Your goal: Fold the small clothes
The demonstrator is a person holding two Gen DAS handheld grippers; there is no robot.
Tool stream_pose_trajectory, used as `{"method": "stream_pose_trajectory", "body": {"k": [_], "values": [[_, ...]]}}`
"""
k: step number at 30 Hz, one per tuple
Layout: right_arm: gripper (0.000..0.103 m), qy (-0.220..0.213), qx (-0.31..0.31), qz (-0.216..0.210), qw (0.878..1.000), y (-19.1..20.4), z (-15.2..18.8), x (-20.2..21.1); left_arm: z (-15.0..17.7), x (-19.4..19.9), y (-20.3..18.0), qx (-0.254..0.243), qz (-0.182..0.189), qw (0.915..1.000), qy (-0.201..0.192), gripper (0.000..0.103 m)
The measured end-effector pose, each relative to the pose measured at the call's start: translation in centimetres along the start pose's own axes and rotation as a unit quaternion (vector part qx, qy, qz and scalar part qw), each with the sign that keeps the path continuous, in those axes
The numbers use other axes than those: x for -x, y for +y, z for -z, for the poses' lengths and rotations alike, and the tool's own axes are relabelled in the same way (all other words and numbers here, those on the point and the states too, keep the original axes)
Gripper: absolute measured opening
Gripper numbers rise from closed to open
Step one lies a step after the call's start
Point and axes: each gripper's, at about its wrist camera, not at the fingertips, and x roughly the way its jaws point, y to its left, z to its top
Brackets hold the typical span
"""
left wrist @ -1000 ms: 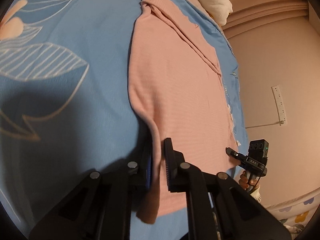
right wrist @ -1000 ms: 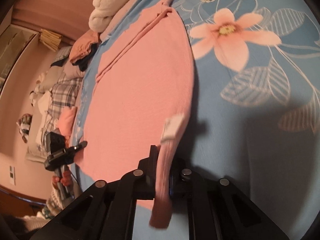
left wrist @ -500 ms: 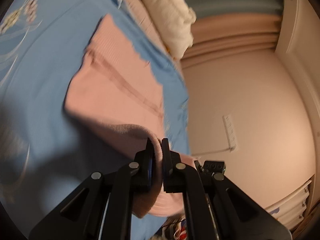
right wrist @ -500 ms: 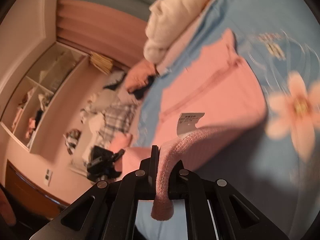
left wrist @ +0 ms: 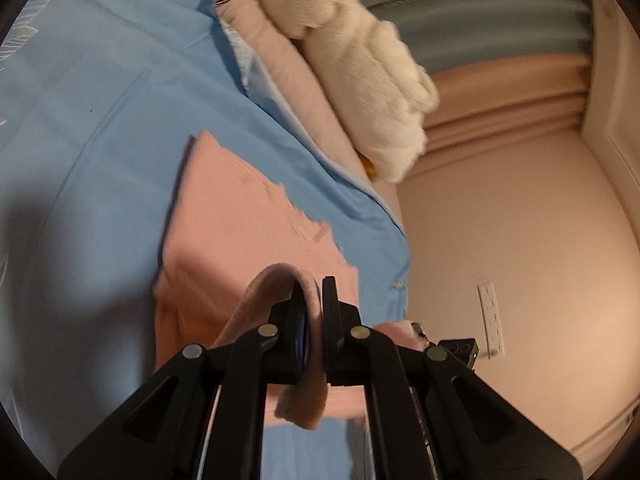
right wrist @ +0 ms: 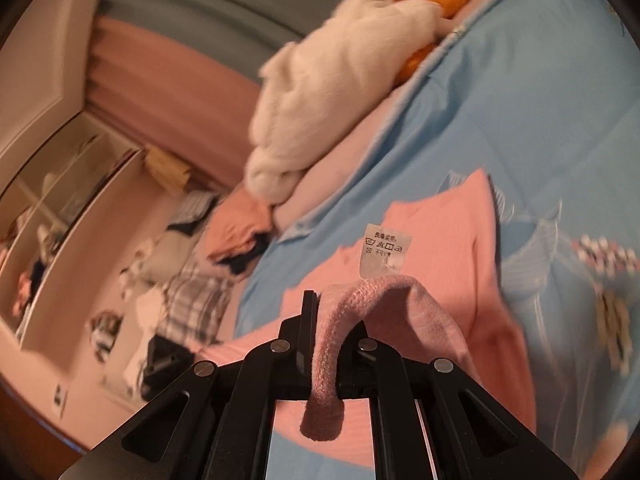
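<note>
Both grippers are up off the bed with pink knit in their teeth. The left gripper (left wrist: 313, 312) has its two fingers pinched tight on a fold of the pink sweater (left wrist: 240, 216), the fabric looping over the left finger and hanging down in a flap below the jaws. The rest of the garment lies on the blue bedsheet (left wrist: 100, 120) ahead of it, spread flat with its far edge ragged against the blue.

Over on the other side, the right gripper (right wrist: 324, 320) is likewise clamped on the sweater (right wrist: 448, 248), a thick rolled edge draped over the right finger and a stub of knit dangling under the jaws. A white care label (right wrist: 385, 252) stands up from that held edge, printed washing symbols facing the camera. Beyond it the sweater runs across the floral sheet (right wrist: 500, 100) toward the head of the bed.

At the bed's far end a cream plush blanket (left wrist: 360, 60) sits bundled on a pale pink pillow (left wrist: 296, 92). In the right wrist view, a heap of clothes (right wrist: 224, 240) lies off the bed's left edge, including something plaid, with open shelving (right wrist: 60, 184) behind; it is blurred. The left wrist view catches a wall outlet strip (left wrist: 490, 316) on the pink wall.
</note>
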Motion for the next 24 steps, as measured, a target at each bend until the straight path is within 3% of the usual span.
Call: {"method": "stream_pose_trajectory", "body": {"k": [6,10,12,13,15,17,19,24], "values": [[0.008,0.013,-0.052,0.042,0.998,-3.5,-3.2,-4.1,-5.2,-3.3,2.9,0.056,-0.033,0.9977,-0.017,0.003],[0.008,0.020,-0.094,0.062,0.993,-6.0,-4.4,-5.8,-6.7,-4.8,3.8,0.067,-0.049,0.9964,-0.016,0.003],[0.008,0.031,-0.119,0.092,0.988,-7.7,-4.7,-6.4,-6.7,-5.3,3.9,0.063,-0.051,0.9967,-0.005,0.005],[0.011,0.042,-0.130,0.098,0.986,-8.4,-4.7,-6.7,-6.4,-5.1,3.9,0.057,-0.057,0.9967,-0.001,0.009],[0.022,0.054,-0.147,0.095,0.983,-9.1,-4.6,-6.7,-5.9,-4.8,4.0,0.047,-0.075,0.9960,0.009,0.031],[0.033,0.048,-0.147,0.084,0.984,-8.9,-4.5,-5.9,-5.3,-4.0,4.2,0.042,-0.095,0.9945,0.016,0.041],[0.043,0.044,-0.138,0.076,0.987,-8.2,-4.1,-4.9,-4.7,-3.1,4.3,0.039,-0.092,0.9948,0.018,0.041],[0.043,0.057,-0.120,0.076,0.988,-6.9,-2.8,-3.8,-3.1,-2.3,4.3,0.034,-0.074,0.9962,0.032,0.041]]}}
